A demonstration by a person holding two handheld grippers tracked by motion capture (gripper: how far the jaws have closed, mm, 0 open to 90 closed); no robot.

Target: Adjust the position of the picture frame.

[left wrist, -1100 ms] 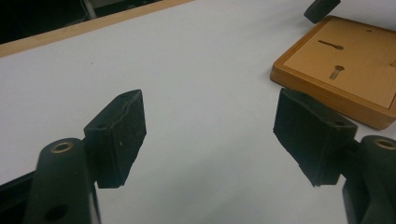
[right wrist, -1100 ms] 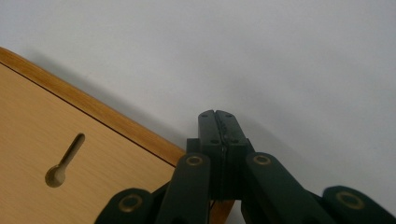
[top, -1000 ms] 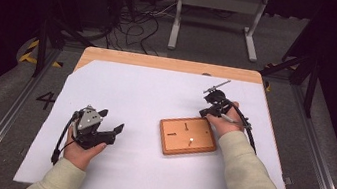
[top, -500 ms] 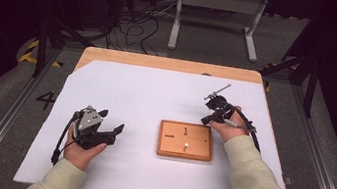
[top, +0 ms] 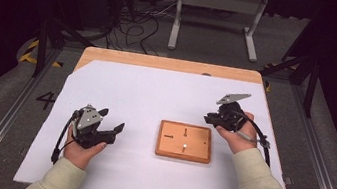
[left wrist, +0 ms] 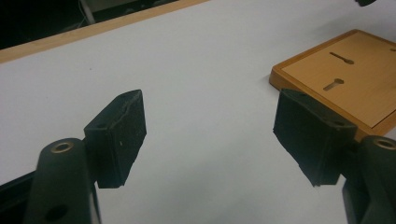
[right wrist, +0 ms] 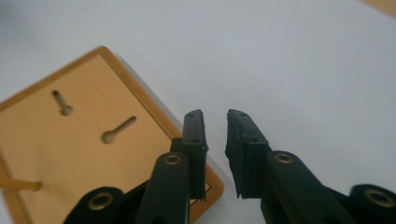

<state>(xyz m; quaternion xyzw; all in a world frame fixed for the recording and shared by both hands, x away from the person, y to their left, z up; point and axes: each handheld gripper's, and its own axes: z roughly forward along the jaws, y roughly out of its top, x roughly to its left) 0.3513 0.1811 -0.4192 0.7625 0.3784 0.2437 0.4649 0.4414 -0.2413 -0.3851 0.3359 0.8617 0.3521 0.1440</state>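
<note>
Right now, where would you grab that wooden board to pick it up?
Probably by its right short edge, coming in from the right side. The wooden board lies flat on the white table, so only its thin raised rim offers a hold, and the right gripper is nearest there.

Bare white sheet [top: 156,97] all round, wooden board [top: 184,141] lone obstacle between grippers
</note>
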